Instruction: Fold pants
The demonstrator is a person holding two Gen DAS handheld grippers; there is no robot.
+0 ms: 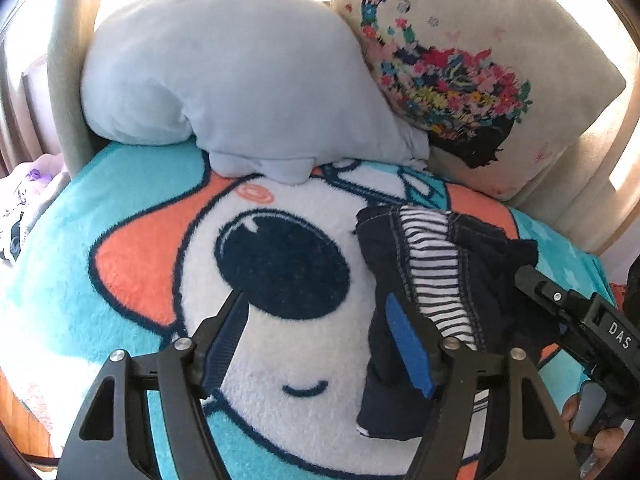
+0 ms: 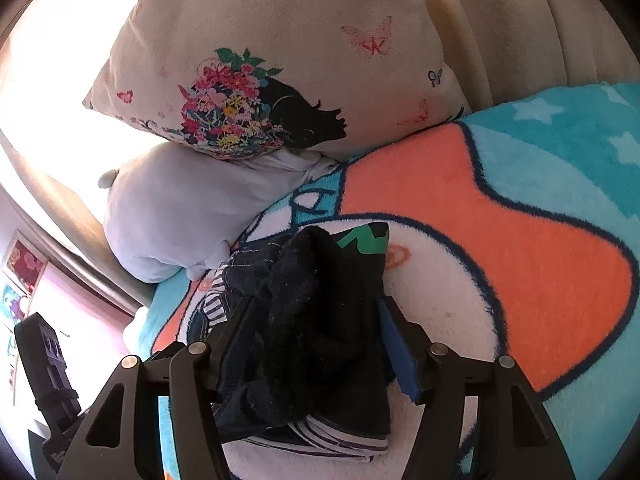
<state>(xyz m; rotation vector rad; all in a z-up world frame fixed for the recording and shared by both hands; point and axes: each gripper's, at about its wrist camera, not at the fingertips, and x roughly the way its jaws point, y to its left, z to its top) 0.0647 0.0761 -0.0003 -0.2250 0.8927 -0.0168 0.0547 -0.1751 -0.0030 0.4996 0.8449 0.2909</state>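
Note:
The dark navy pants with a striped lining lie bunched on a cartoon fleece blanket. My left gripper is open and empty over the blanket, its right finger touching the pants' left edge. My right gripper is open with its jaws standing either side of the bunched pants, not closed on them. A green patch shows on the far side of the pants. The right gripper's body shows at the right of the left wrist view.
A pale blue plush pillow and a cream floral cushion lean against the padded headboard behind the pants. The blanket spreads right. Clothes lie off the bed's left edge.

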